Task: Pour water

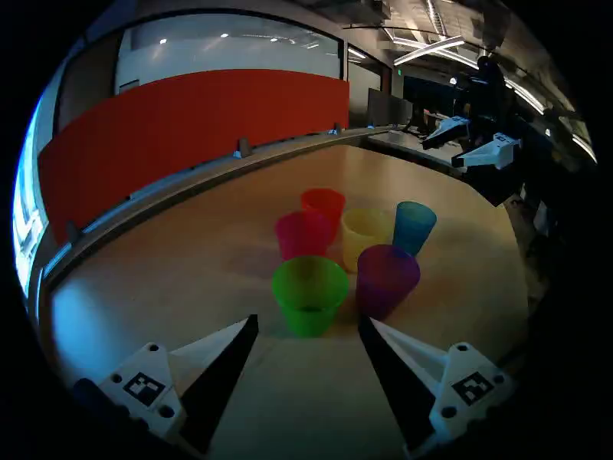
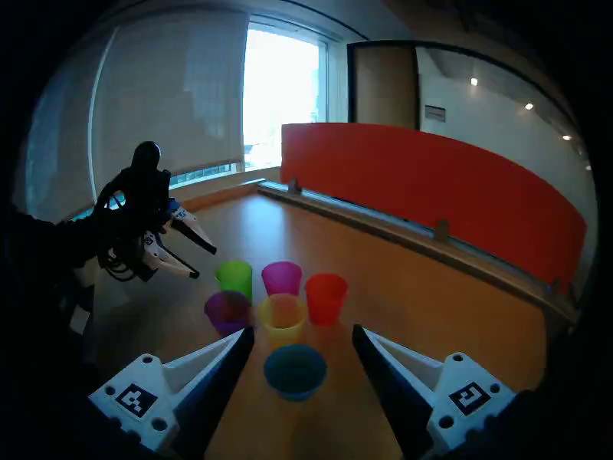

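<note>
Six plastic cups stand upright in a tight cluster mid-desk [image 1: 176, 268], walls close or touching. Probably grouped so either side can reach one without much travel.

Left tool [image 1: 307, 318]: fingers spread wide, nothing held, low over the wood. It is aimed at the green cup [image 1: 309, 295], which stands just ahead of the tips, untouched. The purple cup [image 1: 387, 277] is just beside the green one. The pink cup [image 1: 303, 234], yellow cup [image 1: 364, 236] and orange cup [image 1: 323, 205] are behind.

Right tool [image 2: 303, 330]: also wide open and empty, facing the cluster from the opposite side. The blue cup [image 2: 296, 371] sits just ahead of its gap, apart from both fingers.

Water: cannot tell which cup holds any, as the insides are too dim.

Judgement: this is an approach before a first grasp, and no pouring has begun. The wide spread suits taking a cup by its wall. The packing is the hazard, since a finger closing on the green cup could nudge the purple one.
</note>
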`<state>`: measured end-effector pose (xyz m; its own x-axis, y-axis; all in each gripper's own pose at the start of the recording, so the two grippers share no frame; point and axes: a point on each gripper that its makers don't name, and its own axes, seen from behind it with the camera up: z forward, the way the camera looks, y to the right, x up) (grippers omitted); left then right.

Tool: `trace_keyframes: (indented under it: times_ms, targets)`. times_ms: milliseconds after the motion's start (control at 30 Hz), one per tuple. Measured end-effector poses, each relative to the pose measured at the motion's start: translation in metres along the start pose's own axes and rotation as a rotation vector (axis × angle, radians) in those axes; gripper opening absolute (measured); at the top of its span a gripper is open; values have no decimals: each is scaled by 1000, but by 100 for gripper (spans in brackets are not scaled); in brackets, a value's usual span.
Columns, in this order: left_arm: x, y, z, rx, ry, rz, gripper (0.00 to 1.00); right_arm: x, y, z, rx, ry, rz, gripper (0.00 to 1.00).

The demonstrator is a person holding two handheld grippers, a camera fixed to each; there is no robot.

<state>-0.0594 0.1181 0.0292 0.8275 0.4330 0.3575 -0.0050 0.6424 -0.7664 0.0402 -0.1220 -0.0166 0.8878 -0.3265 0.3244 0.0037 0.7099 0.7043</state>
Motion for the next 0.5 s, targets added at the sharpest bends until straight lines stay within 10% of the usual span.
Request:
trace_keyframes:
  times_ms: [500]
  targets:
    - [-7, -1, 37, -26, -54, 21, 97, -2, 5, 6, 3, -7, 13, 99]
